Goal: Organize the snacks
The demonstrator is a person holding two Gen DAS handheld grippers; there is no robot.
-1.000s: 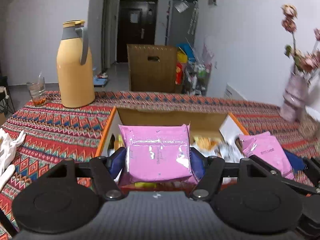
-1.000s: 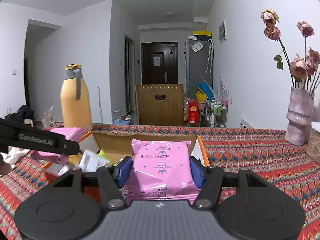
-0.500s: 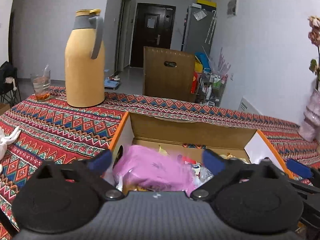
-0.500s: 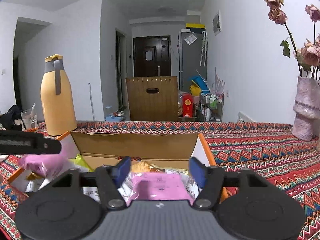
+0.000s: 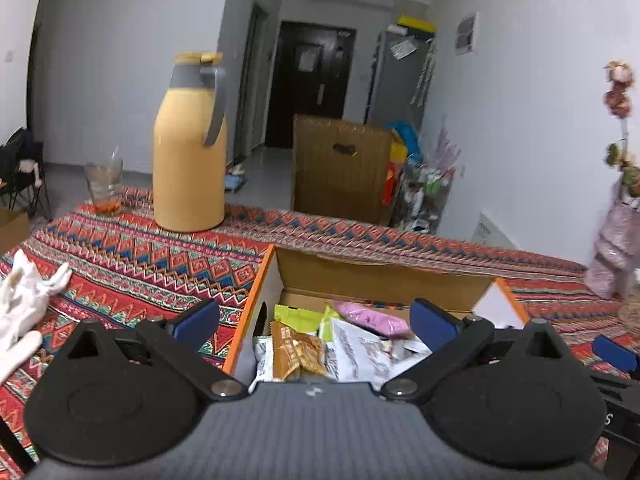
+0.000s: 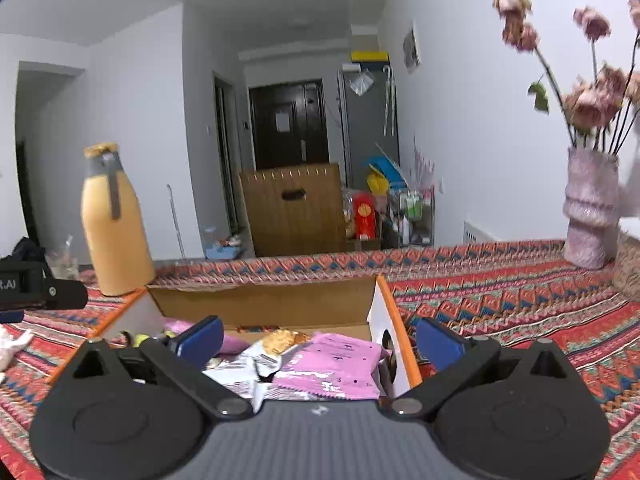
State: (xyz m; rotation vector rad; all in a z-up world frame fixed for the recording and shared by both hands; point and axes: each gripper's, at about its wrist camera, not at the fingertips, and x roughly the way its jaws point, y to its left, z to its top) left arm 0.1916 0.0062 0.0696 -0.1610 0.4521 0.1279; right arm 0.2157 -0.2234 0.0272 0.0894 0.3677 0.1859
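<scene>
1. My left tool (image 5: pixel 316 322) hangs over the near edge of the box (image 5: pixel 380 280), its blue pads spread as wide as they go, with nothing between them.
2. My right tool (image 6: pixel 318 340) hangs over the same box (image 6: pixel 264 300) farther right; its jaws are opening, they look wide apart, and no pad touches a packet.
3. The box is open cardboard with orange rims and sits on the tabletop (image 5: pixel 160 256), which wears a red zigzag-patterned cloth.
4. Snacks lie loose inside the box: a pink packet (image 6: pixel 332 364) on top at the right end, beside the side wall, and a second pink packet (image 5: pixel 372 318) toward the back.
5. Near them lie a tan packet (image 5: pixel 300 354), a lime packet (image 5: pixel 296 316) and a white printed packet (image 5: pixel 360 354).
6. A tall yellow flask (image 5: pixel 190 148) with a grey handle stands on the tabletop behind the box to the left, a glass (image 5: pixel 105 186) beside it.
7. A pale vase (image 6: pixel 590 208) of dried roses stands far right.
8. A white glove (image 5: pixel 24 300) lies at the left edge.
</scene>
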